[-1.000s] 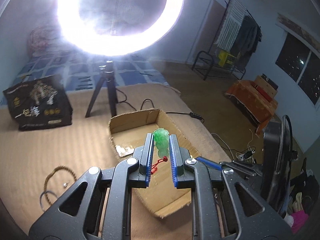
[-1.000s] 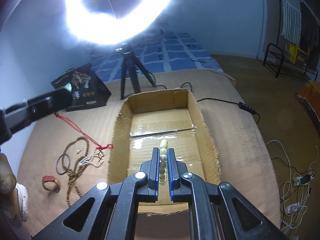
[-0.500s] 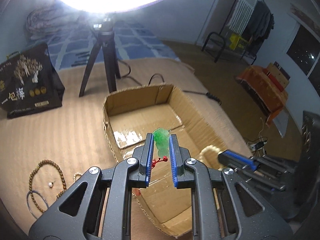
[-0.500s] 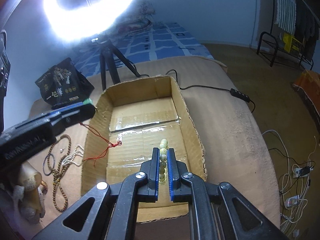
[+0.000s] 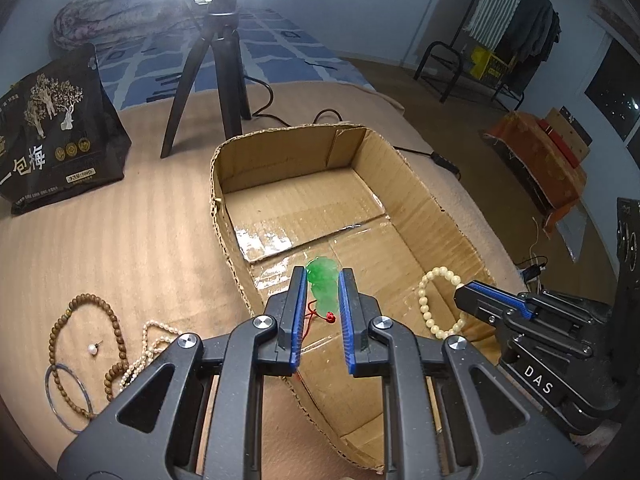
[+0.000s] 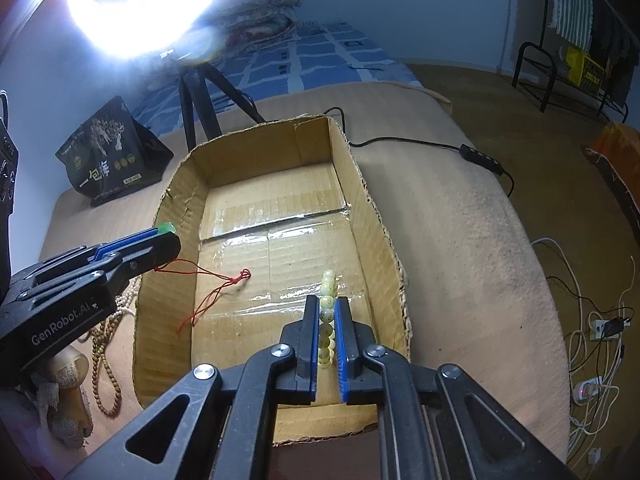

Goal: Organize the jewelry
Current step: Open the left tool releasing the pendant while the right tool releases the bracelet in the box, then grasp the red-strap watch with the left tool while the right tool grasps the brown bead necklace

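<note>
Bed [image 5: 120,240]: tan cover, everything sits on it. Cardboard box [image 5: 436,208] in the middle, open top, taped floor, nothing lying in it that I can see. Black bag [image 5: 52,136] and light tripod [image 5: 216,60] behind it.

Left gripper [image 5: 319,292] hangs over the box's near-left part, pinching a green pendant [image 5: 322,284]; its red cord [image 6: 212,292] dangles down into the box, and I can't tell whether it touches the floor. Right gripper [image 6: 327,320] is over the box's near-right part, pads pressed onto a cream bead bracelet [image 6: 327,312], the loop hanging free off the tips in the left view.

Loose on the cover left of the box: brown bead strand [image 5: 112,340], pale bead strand [image 5: 148,348], thin blue ring [image 5: 66,396], small pearl stud [image 5: 93,349].

Step, my read: both pieces carried in, drop-off pending. Early in the task; four items outside.

Next move: lower each a bit, spread the jaws, let go apart from each other so cord and bracelet don't tangle. Watch the cord snagging the left pads on release.
</note>
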Action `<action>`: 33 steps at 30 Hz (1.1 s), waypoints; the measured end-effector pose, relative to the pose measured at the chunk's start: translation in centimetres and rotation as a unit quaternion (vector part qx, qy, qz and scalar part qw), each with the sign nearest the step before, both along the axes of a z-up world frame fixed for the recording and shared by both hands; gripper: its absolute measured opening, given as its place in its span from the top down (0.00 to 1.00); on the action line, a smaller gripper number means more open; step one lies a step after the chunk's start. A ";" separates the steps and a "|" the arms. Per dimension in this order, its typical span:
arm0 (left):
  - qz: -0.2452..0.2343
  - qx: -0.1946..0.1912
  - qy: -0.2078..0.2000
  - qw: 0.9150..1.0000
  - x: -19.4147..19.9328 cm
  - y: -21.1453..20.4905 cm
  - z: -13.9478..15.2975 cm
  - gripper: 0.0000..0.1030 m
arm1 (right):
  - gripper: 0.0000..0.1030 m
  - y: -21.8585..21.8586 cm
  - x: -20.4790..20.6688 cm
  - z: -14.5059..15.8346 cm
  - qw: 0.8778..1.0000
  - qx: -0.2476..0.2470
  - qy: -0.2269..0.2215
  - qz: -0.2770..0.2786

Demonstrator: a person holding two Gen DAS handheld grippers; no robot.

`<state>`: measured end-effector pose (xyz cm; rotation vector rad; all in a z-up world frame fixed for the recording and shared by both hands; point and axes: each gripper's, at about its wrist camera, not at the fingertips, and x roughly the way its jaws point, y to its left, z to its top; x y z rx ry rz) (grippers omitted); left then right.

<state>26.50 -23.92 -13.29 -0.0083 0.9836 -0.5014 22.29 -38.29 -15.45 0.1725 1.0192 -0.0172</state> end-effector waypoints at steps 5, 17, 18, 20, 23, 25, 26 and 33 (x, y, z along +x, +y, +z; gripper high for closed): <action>-0.001 0.003 0.002 1.000 -0.1 0.1 0.3 0.67 | 0.70 0.0 -0.3 0.5 1.000 -0.005 -0.008 -0.006; 0.013 0.007 -0.023 1.000 -1.3 1.6 2.3 0.55 | 0.20 -0.4 -1.3 2.2 0.999 -0.008 -0.040 -0.017; 0.014 0.008 -0.025 1.000 -1.4 1.7 2.5 0.55 | 0.18 -0.3 -1.4 2.3 0.999 -0.009 -0.041 -0.017; 0.015 0.008 -0.029 0.999 -1.7 2.1 2.8 0.55 | 0.16 -0.1 -1.5 2.5 0.999 -0.010 -0.043 -0.014; 0.018 0.008 -0.035 0.999 -2.3 2.7 3.5 0.55 | 0.16 0.1 -1.9 2.6 0.999 -0.013 -0.044 -0.015; 0.020 0.006 -0.040 0.999 -2.8 3.2 3.8 0.55 | 0.16 0.2 -2.3 2.9 0.998 -0.012 -0.053 -0.023; 0.020 0.005 -0.042 0.999 -3.0 3.4 4.0 0.55 | 0.16 0.4 -2.5 3.1 0.998 -0.013 -0.062 -0.027; 0.026 0.011 -0.067 0.997 -5.0 6.3 5.9 0.55 | 0.16 1.2 -3.4 4.8 0.994 -0.019 -0.101 -0.034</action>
